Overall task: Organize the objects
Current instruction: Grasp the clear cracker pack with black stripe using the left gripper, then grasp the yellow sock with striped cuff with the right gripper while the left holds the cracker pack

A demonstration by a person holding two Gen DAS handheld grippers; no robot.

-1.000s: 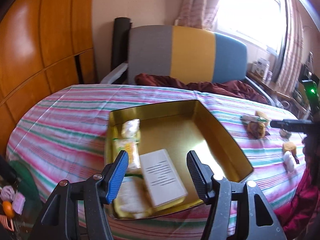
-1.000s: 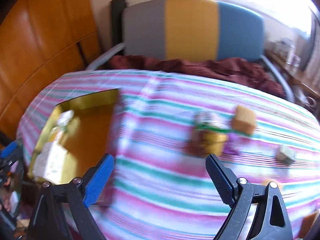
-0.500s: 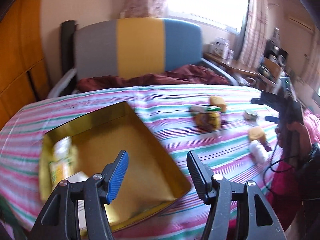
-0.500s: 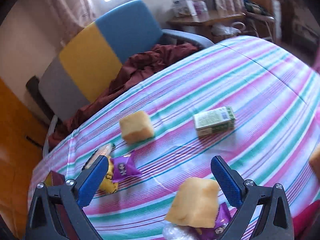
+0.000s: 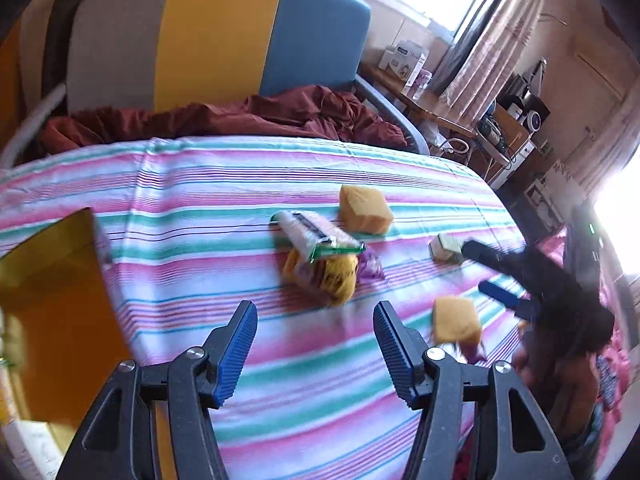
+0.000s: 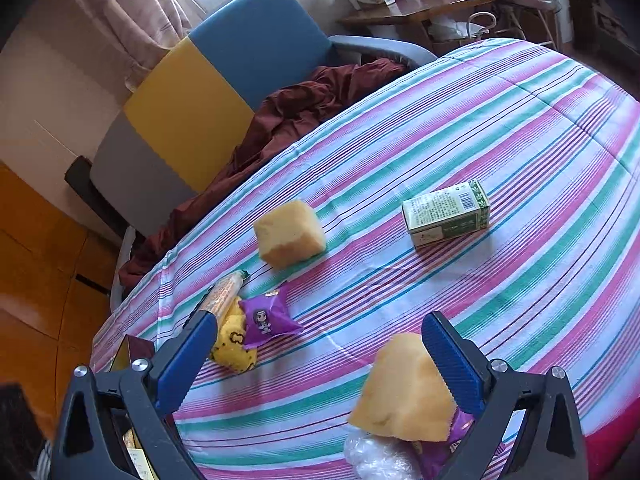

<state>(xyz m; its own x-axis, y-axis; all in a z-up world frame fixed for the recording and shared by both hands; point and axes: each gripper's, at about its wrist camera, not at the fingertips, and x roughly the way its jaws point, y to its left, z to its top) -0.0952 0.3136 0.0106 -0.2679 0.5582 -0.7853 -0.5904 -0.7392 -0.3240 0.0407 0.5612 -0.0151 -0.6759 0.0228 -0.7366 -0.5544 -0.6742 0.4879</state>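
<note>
The striped desk point(image 6: 520, 128) carries a gold tin point(image 5: 52, 296) at its left edge, then two yellow sponges, one far point(image 6: 290, 234) and one near point(image 6: 404, 392), a green box point(image 6: 446, 214) and a purple packet point(image 6: 266, 320). Right gripper point(image 6: 320, 356) fingers spread wide over the near sponge, gripping nothing; left gripper point(image 5: 314, 344) fingers open, empty

Left gripper point(image 5: 314, 344) swung away from gold rectangular tin point(image 5: 52, 312), now over striped counter point(image 5: 240, 184) facing yellow snack packet point(image 5: 324, 276). Right gripper point(image 6: 316, 364) widened, repositioned beside yellow sponge block point(image 6: 404, 392).
</note>
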